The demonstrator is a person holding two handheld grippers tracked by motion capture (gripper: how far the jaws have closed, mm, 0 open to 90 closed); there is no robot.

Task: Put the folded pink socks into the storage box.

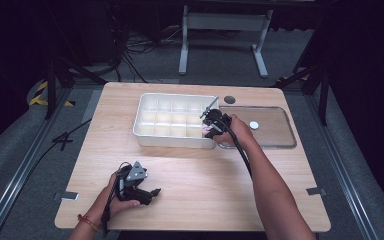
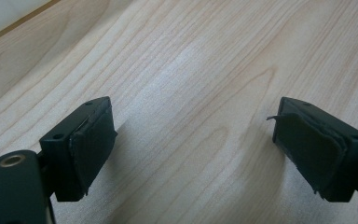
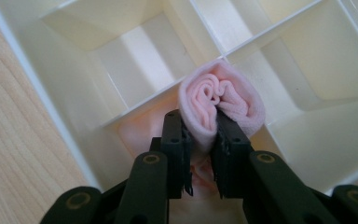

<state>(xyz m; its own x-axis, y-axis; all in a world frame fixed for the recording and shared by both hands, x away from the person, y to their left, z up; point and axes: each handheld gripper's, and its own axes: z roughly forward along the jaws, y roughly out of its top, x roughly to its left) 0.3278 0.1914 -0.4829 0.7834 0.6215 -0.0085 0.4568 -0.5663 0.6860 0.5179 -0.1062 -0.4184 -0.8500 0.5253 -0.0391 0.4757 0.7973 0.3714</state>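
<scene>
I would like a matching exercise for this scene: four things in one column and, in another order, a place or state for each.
Things:
1. pink rolled cloth
2. left tool
3. clear lid
4. white divided tray

Places or states:
A. open, holding nothing, near the table's front edge
B. flat on the table, right of the tray
C. pinched by the right tool
D. mid-table, with many compartments

Pairs: 1-C, 2-A, 3-B, 4-D
</scene>
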